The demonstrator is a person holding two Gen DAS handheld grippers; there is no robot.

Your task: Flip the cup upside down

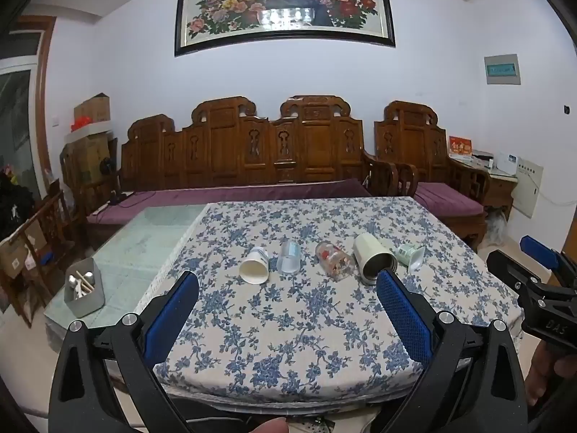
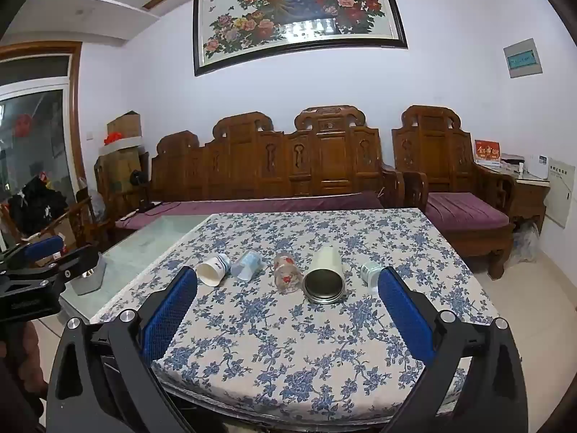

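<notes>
Several cups lie on their sides in a row on the blue-flowered tablecloth: a white paper cup, a clear plastic cup, a glass with red flowers, a cream steel tumbler and a pale green cup. My left gripper is open and empty, held near the table's front edge, well short of the cups. My right gripper is open and empty, likewise short of the row.
A grey holder with utensils stands on the bare glass tabletop at the left. A carved wooden sofa and armchair stand behind the table. Each gripper shows at the edge of the other's view.
</notes>
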